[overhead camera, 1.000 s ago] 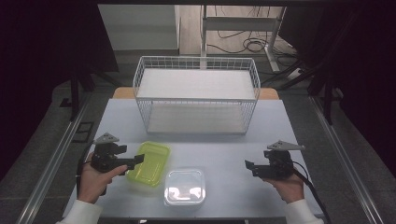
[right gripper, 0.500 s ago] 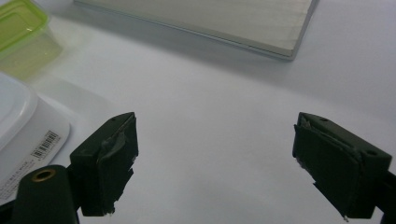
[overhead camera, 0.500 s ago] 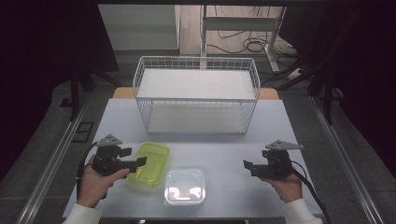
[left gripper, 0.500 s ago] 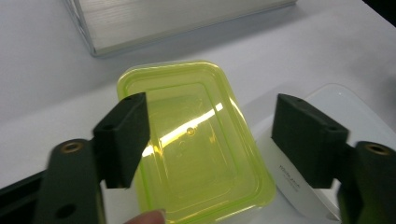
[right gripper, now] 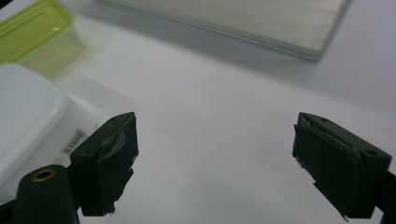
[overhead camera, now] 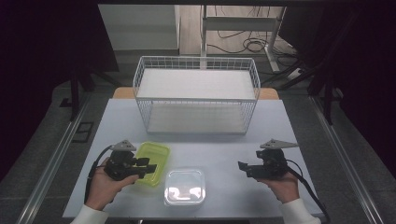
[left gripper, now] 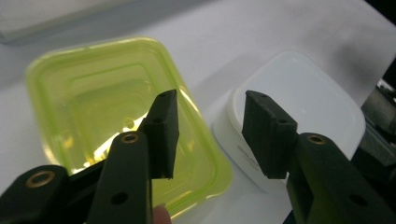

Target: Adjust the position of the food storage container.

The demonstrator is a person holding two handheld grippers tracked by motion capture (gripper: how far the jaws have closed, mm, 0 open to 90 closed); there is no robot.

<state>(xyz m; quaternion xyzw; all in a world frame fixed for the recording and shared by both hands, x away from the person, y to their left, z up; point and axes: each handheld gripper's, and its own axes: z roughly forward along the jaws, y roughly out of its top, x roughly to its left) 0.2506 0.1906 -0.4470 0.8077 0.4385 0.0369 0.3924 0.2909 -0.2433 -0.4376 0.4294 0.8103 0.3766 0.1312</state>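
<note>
Since a second ago the left claw (overhead camera: 148, 168) has slid over the green container (overhead camera: 154, 161), its jaws just closing, half-narrowed around its rim wall without gripping yet on the tabletop (overhead camera: 224, 140). Left gripper view: one jaw inside container (left gripper: 107, 107); next, squeeze. Right gripper view: right claw (right gripper: 215, 158) wide, empty.

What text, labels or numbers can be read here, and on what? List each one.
None can be read.
Barcode label with small print on the side of the white container: too blurred to read.
Faint embossed mark on the white container's wall: illegible.
</note>
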